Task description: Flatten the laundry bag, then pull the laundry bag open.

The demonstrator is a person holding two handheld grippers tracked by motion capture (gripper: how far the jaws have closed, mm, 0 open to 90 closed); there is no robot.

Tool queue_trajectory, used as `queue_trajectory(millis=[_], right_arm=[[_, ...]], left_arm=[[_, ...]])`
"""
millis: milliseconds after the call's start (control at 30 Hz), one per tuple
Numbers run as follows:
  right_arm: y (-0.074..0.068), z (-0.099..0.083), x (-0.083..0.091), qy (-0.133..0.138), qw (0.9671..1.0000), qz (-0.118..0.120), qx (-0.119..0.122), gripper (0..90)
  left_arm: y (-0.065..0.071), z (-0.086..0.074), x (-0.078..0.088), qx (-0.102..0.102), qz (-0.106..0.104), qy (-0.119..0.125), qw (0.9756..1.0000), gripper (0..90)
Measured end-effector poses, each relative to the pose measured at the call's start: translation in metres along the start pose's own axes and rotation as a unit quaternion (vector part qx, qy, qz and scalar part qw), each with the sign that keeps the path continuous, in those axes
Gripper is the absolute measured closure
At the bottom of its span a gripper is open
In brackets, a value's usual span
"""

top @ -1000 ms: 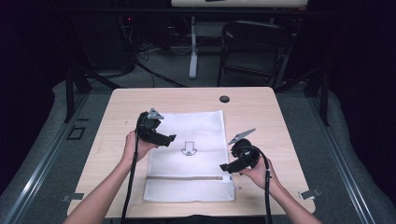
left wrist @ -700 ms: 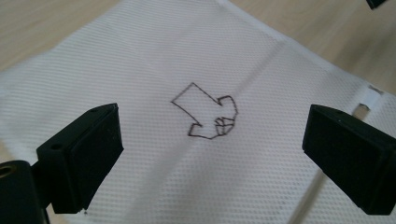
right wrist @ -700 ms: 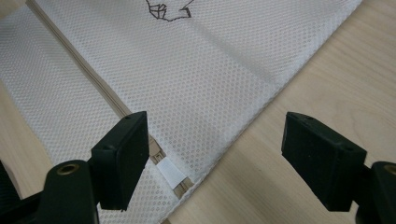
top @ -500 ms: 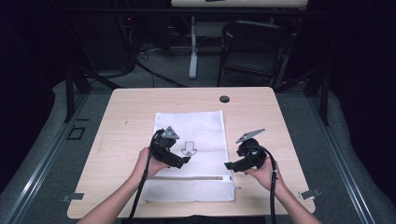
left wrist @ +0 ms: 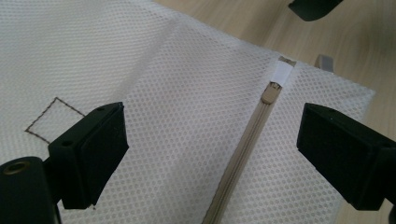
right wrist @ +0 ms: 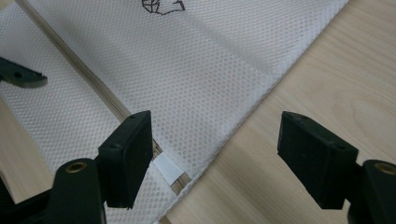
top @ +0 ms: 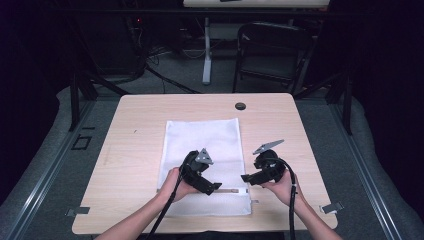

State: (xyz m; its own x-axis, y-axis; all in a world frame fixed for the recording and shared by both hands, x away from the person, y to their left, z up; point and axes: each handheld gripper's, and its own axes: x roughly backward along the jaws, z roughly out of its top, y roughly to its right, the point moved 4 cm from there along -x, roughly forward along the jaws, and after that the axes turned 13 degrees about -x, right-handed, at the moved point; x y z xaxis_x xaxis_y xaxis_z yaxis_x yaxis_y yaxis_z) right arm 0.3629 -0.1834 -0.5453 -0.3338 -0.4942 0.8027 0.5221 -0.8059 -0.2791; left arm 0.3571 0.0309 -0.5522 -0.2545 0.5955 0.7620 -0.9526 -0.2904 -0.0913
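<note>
A white mesh bag (top: pixel 202 142) lies flat on the wooden table (top: pixel 135 135), with a beige zipper (left wrist: pixel 243 154) running across its near end. The zipper's end (left wrist: pixel 270 93) meets a white tab (left wrist: pixel 283 72) by the bag's right edge. My left gripper (top: pixel 214 188) hovers open just above the mesh, its jaws on either side of the zipper line (left wrist: pixel 212 154). My right gripper (top: pixel 246 178) stands open at the bag's right edge (right wrist: pixel 223 156), one jaw over the white tab (right wrist: pixel 167 170), the other over bare wood. Neither holds anything.
A small black round cap (top: pixel 240 106) sits near the table's far edge. A folding chair (top: pixel 272 50) and cables stand beyond the table. Metal clips (top: pixel 331 207) mark the near corners. Bare wood lies left and right of the bag.
My left gripper has moved from the bag's left edge rightwards and nearer, down over the zipper. The right gripper has edged slightly right and stays by the zipper's end.
</note>
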Motion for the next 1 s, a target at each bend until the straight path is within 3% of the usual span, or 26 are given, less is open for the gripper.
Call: queue_trajectory(millis=[167, 333, 400, 533, 700, 733, 867, 1000], right_arm=[[-0.001, 0.001, -0.006, -0.005, 1.0000, 0.001, 0.001, 35.8], [-0.003, -0.001, -0.011, -0.014, 0.9998, 0.009, 0.013, 63.1], [-0.004, -0.003, -0.015, -0.016, 0.9997, 0.016, 0.013, 70.1], [-0.004, -0.006, -0.023, -0.035, 0.9992, 0.006, 0.016, 82.0], [-0.003, -0.010, -0.029, -0.052, 0.9984, 0.005, 0.022, 89.5], [-0.004, -0.011, -0.031, -0.055, 0.9983, 0.011, 0.014, 90.0], [-0.003, -0.012, -0.037, -0.066, 0.9974, 0.001, 0.031, 90.0], [-0.001, -0.013, -0.042, -0.077, 0.9966, -0.007, 0.026, 90.0]], left_arm=[[0.005, 0.001, -0.007, -0.008, -0.003, -0.004, 1.0000, 12.8], [0.014, 0.004, -0.013, -0.022, -0.022, -0.003, 0.9995, 18.8], [0.017, 0.005, -0.016, -0.029, -0.028, -0.008, 0.9992, 22.6], [0.022, 0.004, -0.024, -0.033, -0.040, -0.007, 0.9986, 32.6], [0.027, 0.006, -0.036, -0.046, -0.051, -0.011, 0.9976, 46.3], [0.027, 0.007, -0.039, -0.048, -0.050, -0.013, 0.9975, 47.9], [0.032, 0.007, -0.049, -0.055, -0.059, -0.023, 0.9964, 55.9], [0.034, 0.007, -0.056, -0.061, -0.063, -0.029, 0.9957, 62.7]])
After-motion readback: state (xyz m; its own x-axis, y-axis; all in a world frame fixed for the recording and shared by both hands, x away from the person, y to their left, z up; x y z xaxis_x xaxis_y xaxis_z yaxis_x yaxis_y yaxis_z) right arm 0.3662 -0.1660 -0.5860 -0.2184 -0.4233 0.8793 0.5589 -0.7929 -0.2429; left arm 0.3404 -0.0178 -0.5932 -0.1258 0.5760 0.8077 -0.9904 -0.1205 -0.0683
